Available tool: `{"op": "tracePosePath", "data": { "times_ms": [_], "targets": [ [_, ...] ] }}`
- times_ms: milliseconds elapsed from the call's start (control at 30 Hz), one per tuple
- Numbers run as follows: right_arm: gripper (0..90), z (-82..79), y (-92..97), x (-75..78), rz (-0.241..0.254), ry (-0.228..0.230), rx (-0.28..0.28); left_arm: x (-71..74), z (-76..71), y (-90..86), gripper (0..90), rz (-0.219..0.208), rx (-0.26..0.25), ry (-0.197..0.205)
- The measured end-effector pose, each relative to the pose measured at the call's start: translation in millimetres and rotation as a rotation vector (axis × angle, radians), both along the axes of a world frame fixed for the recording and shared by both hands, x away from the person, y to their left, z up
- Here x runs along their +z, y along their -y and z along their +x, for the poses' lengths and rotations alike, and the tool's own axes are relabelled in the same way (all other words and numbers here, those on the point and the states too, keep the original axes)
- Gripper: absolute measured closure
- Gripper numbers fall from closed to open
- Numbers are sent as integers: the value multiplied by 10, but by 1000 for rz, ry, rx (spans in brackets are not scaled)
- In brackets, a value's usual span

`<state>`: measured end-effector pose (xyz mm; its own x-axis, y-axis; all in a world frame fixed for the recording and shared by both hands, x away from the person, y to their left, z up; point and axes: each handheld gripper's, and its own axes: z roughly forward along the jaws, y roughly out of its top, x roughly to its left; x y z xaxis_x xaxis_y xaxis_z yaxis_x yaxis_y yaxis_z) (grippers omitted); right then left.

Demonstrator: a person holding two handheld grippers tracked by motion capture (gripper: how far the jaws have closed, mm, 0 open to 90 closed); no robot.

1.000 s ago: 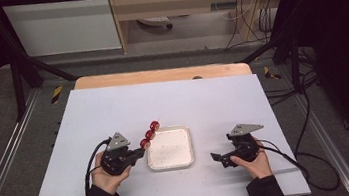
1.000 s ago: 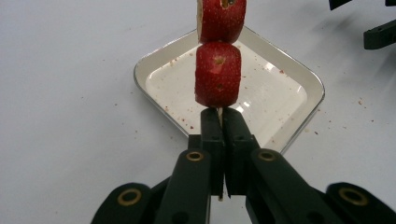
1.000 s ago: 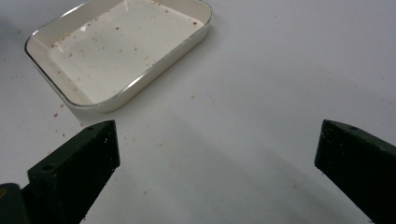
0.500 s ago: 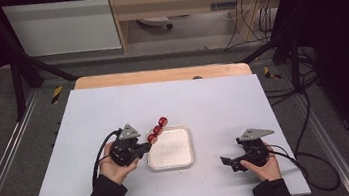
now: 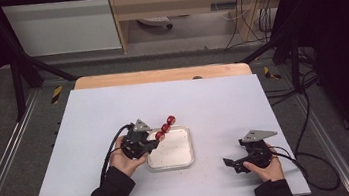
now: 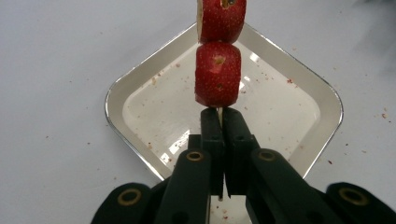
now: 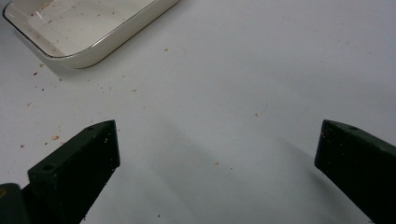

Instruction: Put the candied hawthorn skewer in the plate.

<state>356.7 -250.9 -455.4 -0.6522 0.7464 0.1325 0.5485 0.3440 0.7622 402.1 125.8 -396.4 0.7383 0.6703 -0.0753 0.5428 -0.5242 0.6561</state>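
- The left gripper [image 5: 152,144] was clamped on the thin stick of a skewer of red fruit slices [image 6: 218,74], held above the white tray [image 5: 186,159], at about ten o'clock from its middle.
- The grip looked narrow; I judged the stick could swivel or slip, dropping slices onto the white table [image 5: 89,118] rather than the tray.
- The right gripper [image 5: 235,163] rested at four o'clock from the tray, jaws spread wide, empty.
- Against a second earlier, the skewer had travelled towards one o'clock along the tray's left edge; the right gripper had drifted towards the table's near edge.
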Motion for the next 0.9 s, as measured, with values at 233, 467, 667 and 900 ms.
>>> {"op": "tracePosePath", "data": {
  "times_ms": [233,467,667,900],
  "targets": [
    [6,-12,22,8,9,0,-3,-118,-5,87,880,44,-2,-31],
    [5,-14,29,12,10,-2,-5,-206,-27,139,880,90,-2,-57],
    [5,-11,29,4,7,2,-6,-265,-44,143,880,120,6,-76],
    [5,-11,28,2,6,4,-5,-278,-41,155,880,145,19,-92]
  ]
}}
